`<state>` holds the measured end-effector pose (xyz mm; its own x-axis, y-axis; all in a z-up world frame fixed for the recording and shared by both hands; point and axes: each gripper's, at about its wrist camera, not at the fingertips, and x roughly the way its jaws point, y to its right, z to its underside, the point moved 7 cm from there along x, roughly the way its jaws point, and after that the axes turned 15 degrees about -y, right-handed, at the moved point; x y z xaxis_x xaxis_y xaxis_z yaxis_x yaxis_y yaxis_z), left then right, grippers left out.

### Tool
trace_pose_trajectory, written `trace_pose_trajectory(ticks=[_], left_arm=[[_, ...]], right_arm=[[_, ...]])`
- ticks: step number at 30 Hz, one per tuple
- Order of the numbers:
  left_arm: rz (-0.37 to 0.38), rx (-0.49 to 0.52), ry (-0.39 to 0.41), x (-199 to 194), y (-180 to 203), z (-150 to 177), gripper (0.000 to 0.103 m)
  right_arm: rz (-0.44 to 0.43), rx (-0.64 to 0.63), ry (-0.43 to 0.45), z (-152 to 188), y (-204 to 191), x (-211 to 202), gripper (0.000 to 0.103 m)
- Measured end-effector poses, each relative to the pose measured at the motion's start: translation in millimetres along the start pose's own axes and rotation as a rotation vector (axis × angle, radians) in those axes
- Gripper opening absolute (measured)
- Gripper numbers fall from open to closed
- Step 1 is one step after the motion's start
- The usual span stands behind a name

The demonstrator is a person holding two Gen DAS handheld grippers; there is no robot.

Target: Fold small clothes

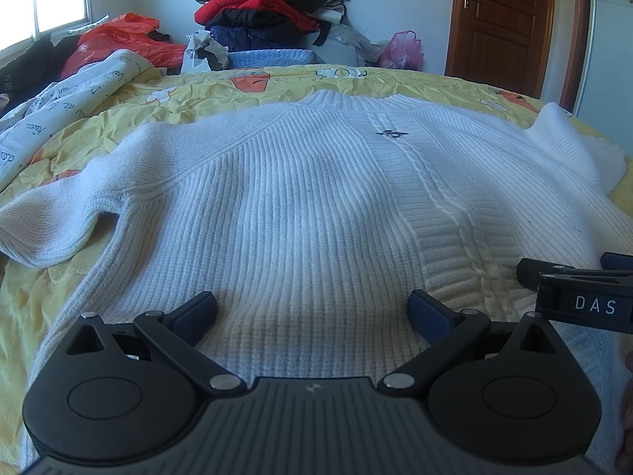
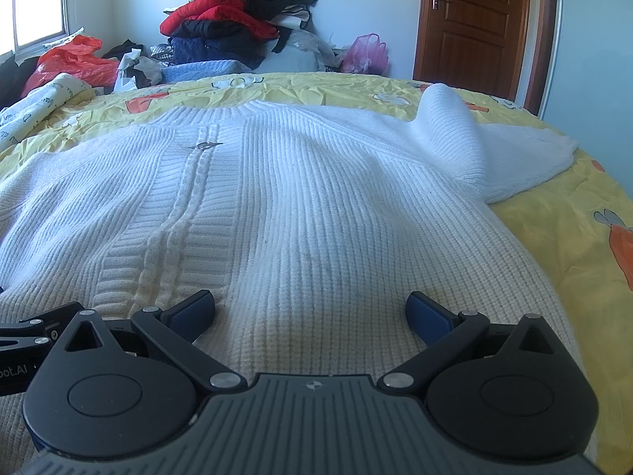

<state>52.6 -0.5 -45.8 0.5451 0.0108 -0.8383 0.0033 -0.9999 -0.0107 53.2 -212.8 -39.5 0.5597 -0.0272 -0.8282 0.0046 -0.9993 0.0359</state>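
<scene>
A white ribbed knit sweater [image 1: 308,198] lies spread flat on the yellow bedspread [image 1: 221,91], collar toward the far side, with a cable band and a small metal clasp [image 1: 389,133] down its front. My left gripper [image 1: 312,308] stands open over the hem, nothing between its blue pads. My right gripper [image 2: 312,308] is open too, over the hem beside the cable band [image 2: 174,233]. The sweater [image 2: 316,198] has its right sleeve [image 2: 494,150] bunched up and partly folded on itself. The right gripper [image 1: 573,277] shows at the left view's right edge.
A heap of red, black and blue clothes [image 1: 269,8] stands past the far edge of the bed. An orange plastic bag [image 1: 126,39] and a printed white cloth [image 1: 59,107] lie at the left. A brown door [image 1: 510,19] is at the right.
</scene>
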Motion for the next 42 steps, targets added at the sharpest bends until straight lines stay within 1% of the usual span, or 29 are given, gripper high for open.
trace_pose_trajectory(ticks=[5, 8, 9, 10, 11, 14, 15, 16, 17, 19, 20, 23, 24, 25, 26, 27, 29, 31, 33, 36, 37, 38, 40, 41, 42], left_arm=[[0.000, 0.000, 0.000, 0, 0, 0, 0.103], [0.000, 0.000, 0.000, 0, 0, 0, 0.103], [0.001, 0.000, 0.000, 0, 0, 0, 0.103], [0.000, 0.000, 0.000, 0, 0, 0, 0.103], [0.000, 0.000, 0.000, 0, 0, 0, 0.103], [-0.001, 0.000, 0.001, 0, 0, 0, 0.103], [-0.001, 0.000, 0.001, 0, 0, 0, 0.103], [0.000, 0.000, 0.001, 0, 0, 0, 0.103], [0.000, -0.001, 0.001, 0, 0, 0, 0.103], [0.000, 0.000, 0.001, 0, 0, 0, 0.103], [0.000, 0.000, 0.001, 0, 0, 0, 0.103], [-0.001, 0.000, 0.001, 0, 0, 0, 0.103], [0.000, 0.000, 0.001, 0, 0, 0, 0.103], [0.000, 0.000, 0.001, 0, 0, 0, 0.103], [0.000, 0.000, 0.001, 0, 0, 0, 0.103], [0.000, 0.000, 0.001, 0, 0, 0, 0.103], [0.000, 0.000, 0.001, 0, 0, 0, 0.103], [0.000, 0.000, 0.001, 0, 0, 0, 0.103], [0.000, 0.000, 0.001, 0, 0, 0, 0.103], [0.000, 0.000, 0.001, 0, 0, 0, 0.103], [0.000, 0.000, 0.001, 0, 0, 0, 0.103], [0.000, 0.000, 0.001, 0, 0, 0, 0.103], [0.000, -0.001, 0.001, 0, 0, 0, 0.103], [0.000, -0.001, 0.001, 0, 0, 0, 0.103], [0.000, -0.001, 0.001, 0, 0, 0, 0.103]], right_arm=[[-0.001, -0.003, -0.003, 0, 0, 0, 0.103], [-0.038, -0.055, -0.045, -5, 2, -2, 0.103], [-0.063, -0.085, -0.054, -11, 5, -4, 0.103], [-0.080, -0.090, -0.039, -19, 11, -8, 0.103], [-0.089, -0.081, -0.004, -27, 21, -15, 0.103], [-0.154, -0.031, 0.161, -59, 67, -39, 0.103], [-0.176, -0.005, 0.202, -67, 83, -44, 0.103], [-0.203, 0.030, 0.242, -77, 104, -47, 0.103], [-0.207, 0.072, 0.257, -88, 126, -47, 0.103], [-0.200, 0.176, 0.234, -109, 176, -39, 0.103], [-0.219, 0.239, 0.233, -117, 202, -35, 0.103], [-0.335, 0.498, 0.273, -138, 286, -19, 0.103], [-0.377, 0.606, 0.279, -144, 316, -10, 0.103], [-0.402, 0.680, 0.277, -147, 337, -1, 0.102], [-0.424, 0.747, 0.275, -150, 358, 9, 0.098], [-0.435, 0.807, 0.277, -153, 377, 19, 0.095], [-0.441, 0.908, 0.279, -154, 406, 41, 0.093], [-0.459, 0.963, 0.259, -155, 420, 64, 0.092], [-0.458, 0.992, 0.248, -154, 426, 85, 0.092], [-0.432, 0.993, 0.223, -155, 429, 109, 0.090], [-0.427, 0.995, 0.213, -159, 431, 114, 0.093], [-0.413, 0.975, 0.219, -163, 433, 116, 0.090], [-0.378, 0.921, 0.219, -170, 429, 120, 0.089], [-0.358, 0.891, 0.221, -174, 426, 121, 0.088], [-0.322, 0.850, 0.222, -179, 420, 125, 0.080]])
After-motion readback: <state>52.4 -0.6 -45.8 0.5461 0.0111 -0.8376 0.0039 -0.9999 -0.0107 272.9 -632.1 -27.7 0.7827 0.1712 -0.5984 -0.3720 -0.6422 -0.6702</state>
